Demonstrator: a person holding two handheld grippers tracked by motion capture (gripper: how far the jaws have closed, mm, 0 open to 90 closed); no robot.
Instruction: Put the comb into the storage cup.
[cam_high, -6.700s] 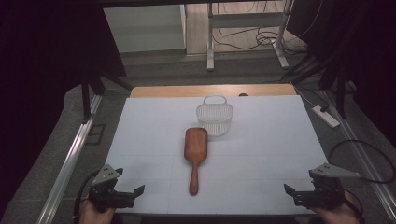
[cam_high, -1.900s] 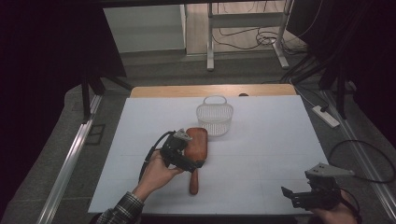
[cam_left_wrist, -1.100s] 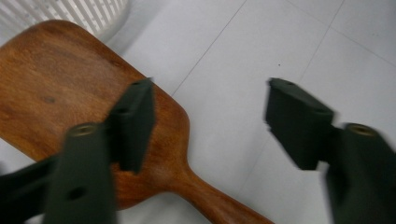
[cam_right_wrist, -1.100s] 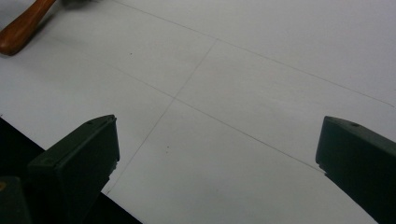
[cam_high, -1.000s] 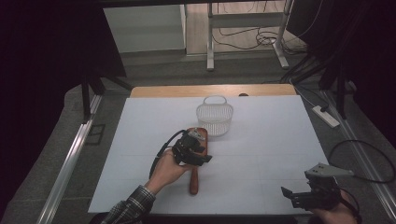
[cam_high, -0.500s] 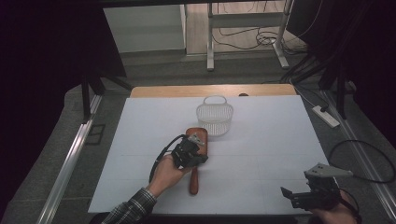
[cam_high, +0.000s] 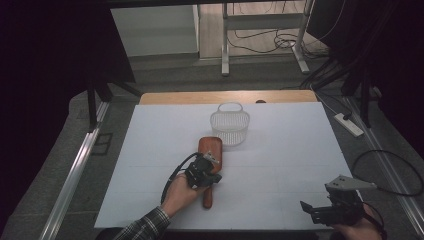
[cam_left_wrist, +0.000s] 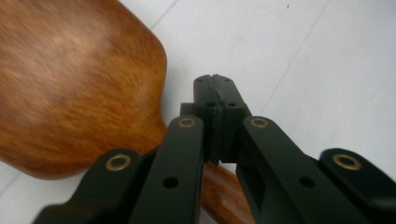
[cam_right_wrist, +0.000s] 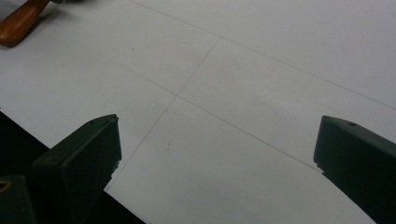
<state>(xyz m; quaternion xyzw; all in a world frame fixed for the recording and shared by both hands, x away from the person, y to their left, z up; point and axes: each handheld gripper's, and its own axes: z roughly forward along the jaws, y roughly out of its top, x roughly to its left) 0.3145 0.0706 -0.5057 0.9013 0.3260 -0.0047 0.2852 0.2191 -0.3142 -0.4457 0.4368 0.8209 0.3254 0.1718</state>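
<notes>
My left hand-held gripper (cam_high: 204, 170) sits on the wooden hairbrush (cam_high: 210, 148), right where the broad head narrows into the handle. In the left gripper view its tips (cam_left_wrist: 217, 88) are pressed flat together with no gap and nothing between them. The brush head (cam_left_wrist: 79, 79) spreads out to one side, and the handle passes beneath the jaws, close under them. So this hand-held gripper is closed but, as far as I can judge, closed on nothing: the handle lies under the tips, not in them.

The brush rests flat on the white surface (cam_high: 280, 150), a little left of the middle. Its long axis runs almost straight away from me, with the head at the far end and the handle end pointing back at my edge of the surface. The head touches, or very nearly touches, the near side of the white wire basket (cam_high: 230, 125), which stands upright just beyond it.

A pick-up would turn on that line. I judge the jaws would need to open and straddle the handle crosswise, then carry it forward to the basket.

My right hand-held gripper (cam_high: 320, 212) hovers at the near right corner with its jaws spread wide and empty (cam_right_wrist: 217, 140), well apart from the brush. The left is plainly the nearer one.
</notes>
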